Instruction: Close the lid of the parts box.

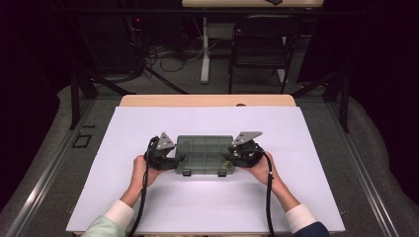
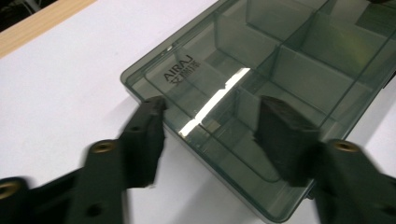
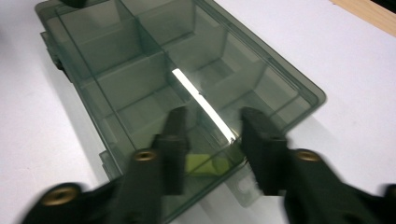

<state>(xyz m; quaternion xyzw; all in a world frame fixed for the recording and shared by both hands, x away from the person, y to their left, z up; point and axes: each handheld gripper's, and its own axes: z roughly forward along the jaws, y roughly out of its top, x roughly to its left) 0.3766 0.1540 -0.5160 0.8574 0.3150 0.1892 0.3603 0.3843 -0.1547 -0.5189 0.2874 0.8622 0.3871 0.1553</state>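
While the plastic box (image 1: 204, 153) lies closed near the middle of the white desk (image 1: 207, 207), a little toward its near edge, the left gripper (image 1: 174, 161) sits at the box's left end and the right gripper (image 1: 231, 159) at its right end. In the left gripper view the jaws stand apart over the box's (image 2: 261, 88) end, one just off its rim. In the right gripper view the jaws gape over the lid (image 3: 187, 79), above a small yellow-green piece (image 3: 204, 164) inside.
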